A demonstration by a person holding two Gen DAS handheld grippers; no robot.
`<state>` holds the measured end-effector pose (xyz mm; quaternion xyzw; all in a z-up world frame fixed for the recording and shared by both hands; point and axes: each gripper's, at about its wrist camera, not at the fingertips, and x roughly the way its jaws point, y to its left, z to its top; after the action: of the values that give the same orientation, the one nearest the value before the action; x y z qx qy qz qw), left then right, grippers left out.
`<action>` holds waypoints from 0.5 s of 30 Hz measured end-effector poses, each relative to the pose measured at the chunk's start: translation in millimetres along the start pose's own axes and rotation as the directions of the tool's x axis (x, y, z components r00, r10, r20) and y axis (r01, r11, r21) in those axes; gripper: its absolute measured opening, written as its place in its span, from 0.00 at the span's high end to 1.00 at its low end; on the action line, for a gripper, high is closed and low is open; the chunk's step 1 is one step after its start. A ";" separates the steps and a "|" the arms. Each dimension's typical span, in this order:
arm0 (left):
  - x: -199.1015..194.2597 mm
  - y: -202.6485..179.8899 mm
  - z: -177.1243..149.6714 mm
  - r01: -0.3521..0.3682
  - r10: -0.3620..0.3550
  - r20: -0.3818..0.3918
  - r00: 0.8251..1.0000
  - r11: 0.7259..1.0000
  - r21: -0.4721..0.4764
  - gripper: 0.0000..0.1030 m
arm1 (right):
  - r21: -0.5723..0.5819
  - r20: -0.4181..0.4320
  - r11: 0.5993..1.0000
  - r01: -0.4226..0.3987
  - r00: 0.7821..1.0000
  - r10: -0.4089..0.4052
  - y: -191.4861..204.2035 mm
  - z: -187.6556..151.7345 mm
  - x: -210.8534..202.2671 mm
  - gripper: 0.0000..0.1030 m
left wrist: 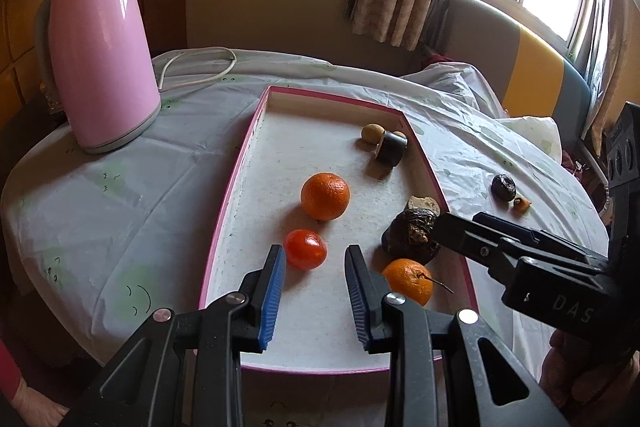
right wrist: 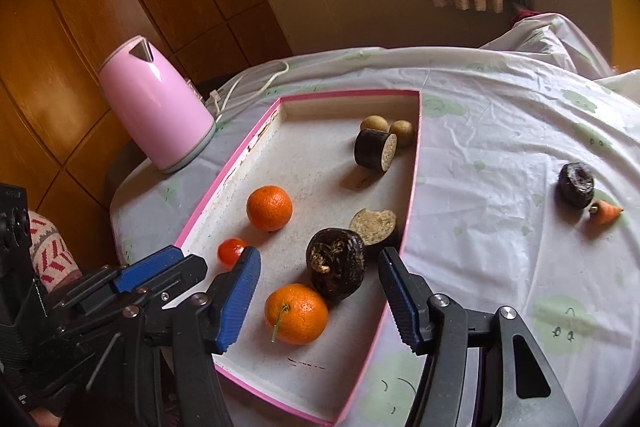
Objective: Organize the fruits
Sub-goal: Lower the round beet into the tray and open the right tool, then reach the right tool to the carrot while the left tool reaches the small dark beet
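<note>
the left hand-held gripper [left wrist: 315, 254] is built of matte black plastic links, each finger [left wrist: 273, 293] faced with a blue ribbed pad, and round silver pins sit at the joints. the right hand-held gripper [right wrist: 316, 259] has the same make: black arms with triangular cut-outs, blue ridged pads, silver pivot pins. seen from the left wrist view, its black body carries pale raised letters reading "das" and a small screw head near the front. bare skin of the right hand [left wrist: 588, 375] shows under that body. a red sleeve edge [left wrist: 10, 379] appears at the left wrist, and a knitted cuff [right wrist: 50, 255] in cream, grey and red chevrons shows beside the left tool.
</note>
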<state>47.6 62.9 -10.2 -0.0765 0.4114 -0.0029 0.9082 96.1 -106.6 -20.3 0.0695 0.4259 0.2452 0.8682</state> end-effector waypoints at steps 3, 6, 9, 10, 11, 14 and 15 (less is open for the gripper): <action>-0.5 -6.1 -0.6 0.008 -0.008 -0.002 1.000 1.000 0.012 0.70 | 0.016 0.018 1.000 0.020 1.000 -0.020 -7.0 -2.1 -8.5 0.39; -1.1 -13.1 -1.1 0.018 -0.018 -0.002 1.000 0.999 0.032 0.70 | 0.040 0.033 0.998 0.041 0.999 -0.042 -16.8 -5.5 -16.4 0.39; -1.0 -20.5 -1.7 0.033 -0.033 -0.007 0.999 0.998 0.049 0.70 | 0.071 0.044 0.995 0.063 0.997 -0.066 -28.6 -9.4 -23.2 0.39; -0.8 -23.3 -2.1 0.035 -0.035 -0.008 0.999 0.998 0.055 0.70 | 0.081 0.046 0.994 0.071 0.996 -0.074 -33.4 -10.6 -25.2 0.39; -0.7 -26.1 -2.3 0.040 -0.039 -0.009 0.999 0.997 0.062 0.70 | 0.092 0.047 0.993 0.079 0.995 -0.084 -38.6 -11.4 -26.8 0.39; -0.1 -34.9 -4.1 0.054 -0.053 -0.014 0.998 0.995 0.083 0.70 | 0.127 0.049 0.986 0.109 0.992 -0.116 -55.8 -15.7 -32.3 0.39; 0.1 -38.1 -4.5 0.058 -0.057 -0.016 0.998 0.994 0.090 0.70 | 0.140 0.048 0.983 0.120 0.991 -0.128 -62.0 -17.2 -33.7 0.39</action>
<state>46.5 24.6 -7.9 -0.0471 0.4147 -0.0481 0.9074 88.1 -178.4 -27.7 0.1093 0.4203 0.1587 0.8867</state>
